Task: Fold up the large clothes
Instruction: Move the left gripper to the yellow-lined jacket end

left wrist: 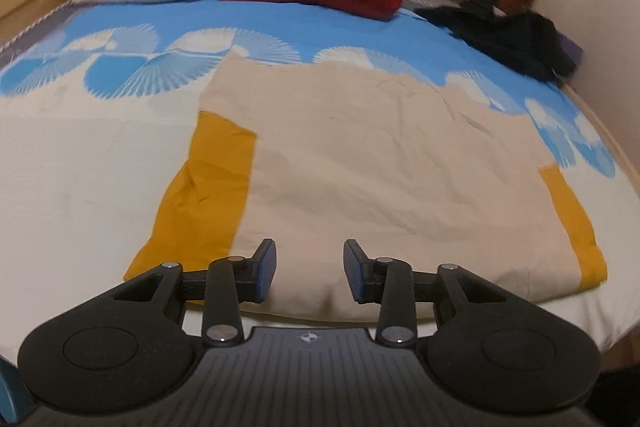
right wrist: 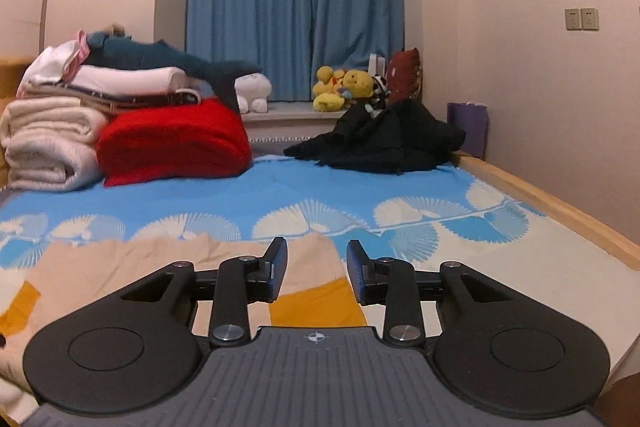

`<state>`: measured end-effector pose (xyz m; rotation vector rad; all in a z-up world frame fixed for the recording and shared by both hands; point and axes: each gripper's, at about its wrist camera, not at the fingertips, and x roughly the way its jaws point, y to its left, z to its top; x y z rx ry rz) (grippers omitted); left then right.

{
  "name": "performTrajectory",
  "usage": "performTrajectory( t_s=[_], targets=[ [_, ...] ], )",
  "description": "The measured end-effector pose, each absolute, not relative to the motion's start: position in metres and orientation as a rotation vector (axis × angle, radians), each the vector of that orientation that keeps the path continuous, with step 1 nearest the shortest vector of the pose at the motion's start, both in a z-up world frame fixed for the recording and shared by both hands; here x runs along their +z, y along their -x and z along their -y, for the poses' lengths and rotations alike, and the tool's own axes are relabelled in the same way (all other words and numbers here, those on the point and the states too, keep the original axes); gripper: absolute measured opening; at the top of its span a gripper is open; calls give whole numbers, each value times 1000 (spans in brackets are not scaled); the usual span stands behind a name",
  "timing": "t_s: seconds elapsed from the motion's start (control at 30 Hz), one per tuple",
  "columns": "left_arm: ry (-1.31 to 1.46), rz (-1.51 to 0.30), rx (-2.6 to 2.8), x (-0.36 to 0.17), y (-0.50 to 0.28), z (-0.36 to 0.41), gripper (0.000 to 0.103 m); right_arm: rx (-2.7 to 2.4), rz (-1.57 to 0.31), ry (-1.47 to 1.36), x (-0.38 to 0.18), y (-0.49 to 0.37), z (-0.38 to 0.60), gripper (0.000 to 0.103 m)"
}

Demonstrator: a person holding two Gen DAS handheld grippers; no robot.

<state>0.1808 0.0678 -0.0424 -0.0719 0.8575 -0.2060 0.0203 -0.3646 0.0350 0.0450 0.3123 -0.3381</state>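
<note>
A beige garment [left wrist: 380, 167] with mustard-yellow sleeves [left wrist: 204, 195] lies spread flat on the bed, folded so the beige body covers the middle. My left gripper [left wrist: 310, 271] hovers above its near edge, open, with nothing between the fingers. In the right wrist view the same garment [right wrist: 168, 263] lies low and to the left, a yellow sleeve [right wrist: 316, 303] under the gripper. My right gripper [right wrist: 317, 273] is open and empty, raised above the garment and pointing across the bed towards the window.
The bed has a blue and white fan-patterned sheet [right wrist: 280, 195]. Folded white blankets [right wrist: 44, 143] and a red blanket [right wrist: 172, 143] are stacked at the head. A black clothes heap [right wrist: 384, 143] lies at the far right. Plush toys [right wrist: 344, 87] sit on the sill. A wooden bed rail [right wrist: 560, 207] runs along the wall.
</note>
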Motion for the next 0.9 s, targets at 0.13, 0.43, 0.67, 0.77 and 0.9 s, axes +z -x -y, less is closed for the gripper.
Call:
performTrajectory(
  t_s=[0.13,0.43,0.67,0.77,0.9],
  targets=[
    [172,-897,-190,-51,-190,-89,38,-346,-308,-43,37,-14,364,38],
    [377,-986,-203,-71,-199,-116,40,-372,-331,-144,33,-7,381,39],
    [561,-1134,-151,-102,-206,-126,60,-355,-335,-175,30,-7,390,40],
    [622,-1154,-87,-111,-210,-133,62,-351,-343,-181,30,-8,393,40],
    [741,-1157,25,-122,-214,-151,67,-350,-343,-211,30,-8,397,40]
  ],
)
